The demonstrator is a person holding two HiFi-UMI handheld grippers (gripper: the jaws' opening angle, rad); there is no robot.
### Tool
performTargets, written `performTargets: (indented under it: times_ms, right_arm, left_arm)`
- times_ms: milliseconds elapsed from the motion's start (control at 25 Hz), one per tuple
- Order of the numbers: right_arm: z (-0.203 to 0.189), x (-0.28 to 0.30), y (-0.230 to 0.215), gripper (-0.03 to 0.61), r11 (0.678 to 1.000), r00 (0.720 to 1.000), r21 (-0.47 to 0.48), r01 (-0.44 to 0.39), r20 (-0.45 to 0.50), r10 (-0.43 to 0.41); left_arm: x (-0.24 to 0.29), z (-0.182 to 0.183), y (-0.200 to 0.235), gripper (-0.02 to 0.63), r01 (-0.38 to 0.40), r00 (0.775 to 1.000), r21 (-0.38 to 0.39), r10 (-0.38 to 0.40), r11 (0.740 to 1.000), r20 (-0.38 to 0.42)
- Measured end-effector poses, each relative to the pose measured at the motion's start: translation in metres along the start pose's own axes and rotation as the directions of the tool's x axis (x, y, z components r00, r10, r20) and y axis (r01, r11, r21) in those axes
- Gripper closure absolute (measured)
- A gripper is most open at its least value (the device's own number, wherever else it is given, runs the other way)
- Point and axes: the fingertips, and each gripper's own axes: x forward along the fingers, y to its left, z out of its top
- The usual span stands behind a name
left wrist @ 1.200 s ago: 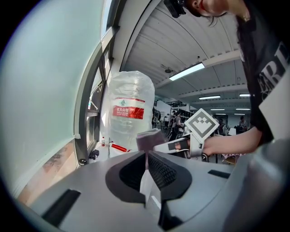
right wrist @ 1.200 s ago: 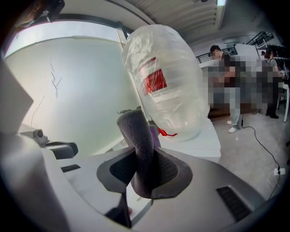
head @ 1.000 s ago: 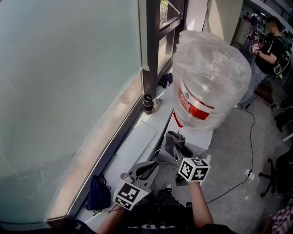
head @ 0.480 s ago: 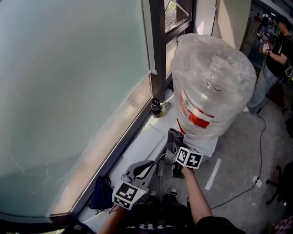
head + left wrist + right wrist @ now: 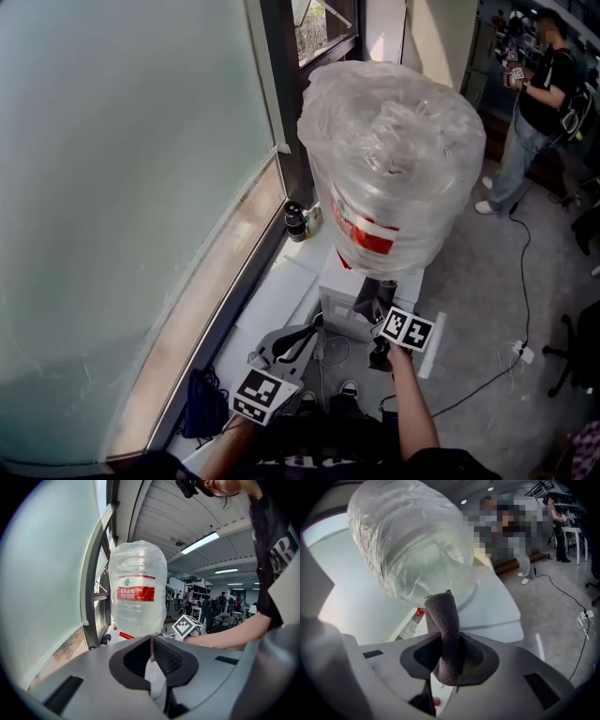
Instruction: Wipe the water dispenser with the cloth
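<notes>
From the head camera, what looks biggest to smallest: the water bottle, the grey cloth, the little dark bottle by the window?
1. Water bottle, by far.
2. Grey cloth, only partly showing.
3. Little dark bottle, close behind the cloth.

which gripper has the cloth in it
The right gripper: its jaws are clamped on the grey cloth. The left gripper has its jaws together with nothing between them.
</notes>
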Motion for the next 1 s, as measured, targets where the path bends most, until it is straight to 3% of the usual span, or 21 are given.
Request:
performTargets:
  times_ms: [320,560,760,1000]
  right_arm:
    - [0.012,-0.041,-0.072,0.477,0.995,0.996,0.065,0.078,0.046,-0.081]
    - [0.018,-0.060,-0.112,0.477,0.993,0.993,0.079,0.092,0.070,-0.098]
    - [0.017,-0.074,-0.116,0.480,0.999,0.997,0.036,0.015,0.070,-0.018]
    - [0.000,-0.084,-0.085,0.480,0.992,0.996,-0.097,-0.083,0.025,0.086]
  left_arm:
    - [0.029,0.003,-0.034,0.586,0.087,0.996,0.023,-0.087,0.996,-0.010]
    - [0.047,0.003,-0.052,0.586,0.105,0.994,0.030,-0.104,0.994,-0.026]
    - [0.060,0.002,-0.062,0.586,0.093,0.995,-0.011,-0.093,0.996,-0.017]
    - [0.064,0.005,-0.061,0.586,0.058,0.998,-0.015,-0.059,0.998,-0.010]
